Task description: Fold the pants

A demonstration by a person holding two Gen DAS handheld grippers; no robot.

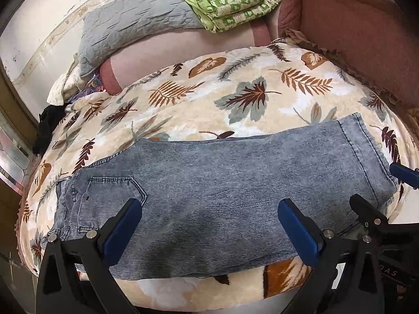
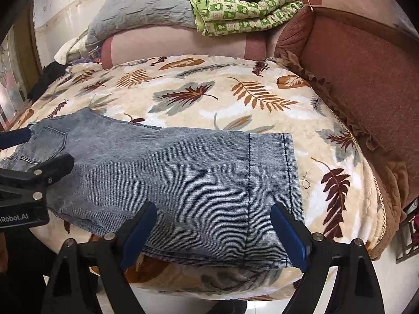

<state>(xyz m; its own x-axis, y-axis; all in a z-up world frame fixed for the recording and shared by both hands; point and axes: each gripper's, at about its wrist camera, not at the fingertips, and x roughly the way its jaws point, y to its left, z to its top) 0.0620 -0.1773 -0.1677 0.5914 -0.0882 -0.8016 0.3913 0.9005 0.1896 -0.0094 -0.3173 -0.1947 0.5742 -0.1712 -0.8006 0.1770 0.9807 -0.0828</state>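
Lying flat on blanket (image 1: pixel 235 110) — folded jeans (image 1: pixel 209 183)

Pants (image 1: pixel 209 188) flat on blanket (image 1: pixel 235 96); pillow (image 1: pixel 136 23), folded quilt (image 1: pixel 235 2) behind.
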